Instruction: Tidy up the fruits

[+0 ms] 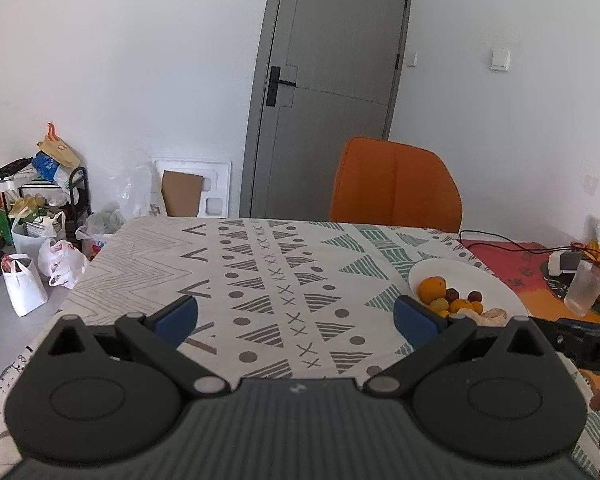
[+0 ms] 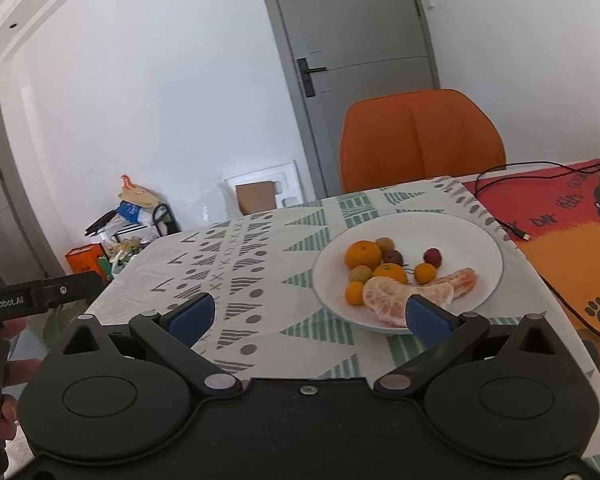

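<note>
A white plate (image 2: pixel 480 240) sits on the patterned tablecloth and holds several fruits: a large orange (image 2: pixel 363 255), small oranges (image 2: pixel 425 273), dark red fruits (image 2: pixel 432 256) and peeled pomelo segments (image 2: pixel 404 298). My right gripper (image 2: pixel 308 314) is open and empty, just in front of the plate's near rim. My left gripper (image 1: pixel 296 318) is open and empty over the tablecloth, left of the plate (image 1: pixel 480 276), where the large orange (image 1: pixel 432 288) also shows.
An orange chair (image 2: pixel 420 140) stands behind the table. A red-orange mat (image 2: pixel 560 240) with a black cable (image 2: pixel 500 200) lies right of the plate. A clear plastic cup (image 1: pixel 586 288) and a charger stand at the right. Bags and a rack (image 1: pixel 40 240) sit on the floor left.
</note>
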Demonstrator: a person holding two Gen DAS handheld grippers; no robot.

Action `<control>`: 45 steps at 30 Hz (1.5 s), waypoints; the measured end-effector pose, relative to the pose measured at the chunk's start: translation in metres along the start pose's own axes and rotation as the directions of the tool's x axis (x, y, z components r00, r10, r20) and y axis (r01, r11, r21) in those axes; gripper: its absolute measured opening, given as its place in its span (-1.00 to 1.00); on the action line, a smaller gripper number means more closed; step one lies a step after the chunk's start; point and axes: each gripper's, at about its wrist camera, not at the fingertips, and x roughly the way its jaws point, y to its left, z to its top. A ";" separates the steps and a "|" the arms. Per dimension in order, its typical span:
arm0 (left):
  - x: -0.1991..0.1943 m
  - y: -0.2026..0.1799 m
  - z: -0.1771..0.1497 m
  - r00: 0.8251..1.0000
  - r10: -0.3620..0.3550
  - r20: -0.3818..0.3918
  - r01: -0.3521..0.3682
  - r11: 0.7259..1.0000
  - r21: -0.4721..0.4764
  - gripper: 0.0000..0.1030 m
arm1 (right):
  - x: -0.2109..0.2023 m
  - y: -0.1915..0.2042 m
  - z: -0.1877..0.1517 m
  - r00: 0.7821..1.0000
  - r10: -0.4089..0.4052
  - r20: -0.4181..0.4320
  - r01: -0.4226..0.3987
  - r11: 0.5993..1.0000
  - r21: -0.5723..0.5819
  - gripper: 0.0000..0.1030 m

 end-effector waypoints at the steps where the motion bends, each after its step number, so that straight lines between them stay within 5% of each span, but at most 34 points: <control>1: -0.002 0.000 0.000 1.000 0.000 0.002 0.000 1.000 0.006 1.00 | -0.002 0.002 -0.001 1.000 0.005 -0.002 -0.005 1.000 -0.003 1.00; 15: -0.039 0.017 -0.004 0.999 0.022 0.030 -0.023 0.999 0.034 1.00 | -0.025 0.018 -0.005 0.999 0.047 -0.019 -0.047 0.999 -0.025 1.00; 45: -0.034 0.033 -0.036 0.995 0.080 -0.067 -0.078 0.997 0.021 1.00 | -0.016 0.014 -0.027 0.995 0.031 -0.097 -0.036 0.998 -0.059 1.00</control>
